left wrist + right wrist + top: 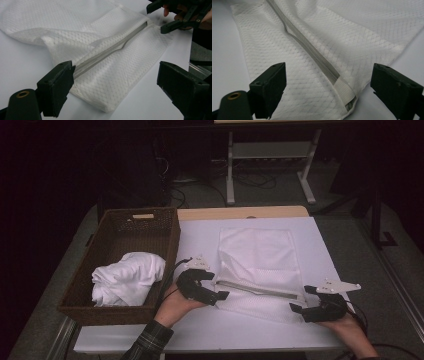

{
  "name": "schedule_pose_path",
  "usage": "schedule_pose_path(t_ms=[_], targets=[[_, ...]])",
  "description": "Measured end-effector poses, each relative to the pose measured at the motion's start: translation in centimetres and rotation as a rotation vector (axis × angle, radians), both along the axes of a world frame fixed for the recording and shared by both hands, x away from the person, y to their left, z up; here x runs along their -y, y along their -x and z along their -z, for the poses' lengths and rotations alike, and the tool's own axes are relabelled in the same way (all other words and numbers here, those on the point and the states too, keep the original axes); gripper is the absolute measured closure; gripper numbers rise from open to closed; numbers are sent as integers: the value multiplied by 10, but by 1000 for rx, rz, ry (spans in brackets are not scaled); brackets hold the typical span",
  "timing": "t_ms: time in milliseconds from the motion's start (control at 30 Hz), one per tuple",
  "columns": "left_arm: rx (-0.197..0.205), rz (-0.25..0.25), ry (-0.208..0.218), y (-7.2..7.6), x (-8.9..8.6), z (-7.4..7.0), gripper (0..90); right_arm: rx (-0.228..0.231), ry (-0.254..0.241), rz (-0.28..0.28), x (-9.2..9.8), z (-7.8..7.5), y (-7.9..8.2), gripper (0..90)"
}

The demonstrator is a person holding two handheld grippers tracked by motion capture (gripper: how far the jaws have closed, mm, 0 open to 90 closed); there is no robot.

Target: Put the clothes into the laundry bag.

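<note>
The mesh bag (260, 265) lies flat on the counter (200, 330), light and limp. Both the left gripper (216, 289) and right gripper (300, 299) gape wide, empty, at its zipper (312, 50) ends, likely the firmest hold.

The high view looked forward and down from above the person's side of the table (200, 332), taking in its whole top and the floor beyond. The left gripper view sat low and close, facing along the zipper (110, 50) of the white mesh laundry bag (120, 75) toward the right gripper (172, 17). The right gripper view looked along that zipper from its opposite end, equally near.
</note>
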State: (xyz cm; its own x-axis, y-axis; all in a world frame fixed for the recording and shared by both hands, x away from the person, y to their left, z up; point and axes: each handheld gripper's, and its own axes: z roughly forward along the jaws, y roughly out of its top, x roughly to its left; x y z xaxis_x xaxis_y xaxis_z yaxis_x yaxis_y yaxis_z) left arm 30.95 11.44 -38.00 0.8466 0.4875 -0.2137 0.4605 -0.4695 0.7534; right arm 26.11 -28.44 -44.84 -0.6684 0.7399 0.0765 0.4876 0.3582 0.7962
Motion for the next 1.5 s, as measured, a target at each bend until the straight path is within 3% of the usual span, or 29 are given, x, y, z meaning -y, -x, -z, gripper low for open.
schedule_pose_path(t_ms=[533,967,1200,1500], targets=[[8,28,49,-4,-9,-24,134,-1,-7,16,2,0,1,124],[21,52,46,-8,-16,-38,122,4,-14,16,3,0,0,116],[41,57,67,-11,-25,-49,119,8,-11,21,3,0,0,80],[52,48,58,-15,-40,-55,119,3,-5,16,2,1,-1,9]])
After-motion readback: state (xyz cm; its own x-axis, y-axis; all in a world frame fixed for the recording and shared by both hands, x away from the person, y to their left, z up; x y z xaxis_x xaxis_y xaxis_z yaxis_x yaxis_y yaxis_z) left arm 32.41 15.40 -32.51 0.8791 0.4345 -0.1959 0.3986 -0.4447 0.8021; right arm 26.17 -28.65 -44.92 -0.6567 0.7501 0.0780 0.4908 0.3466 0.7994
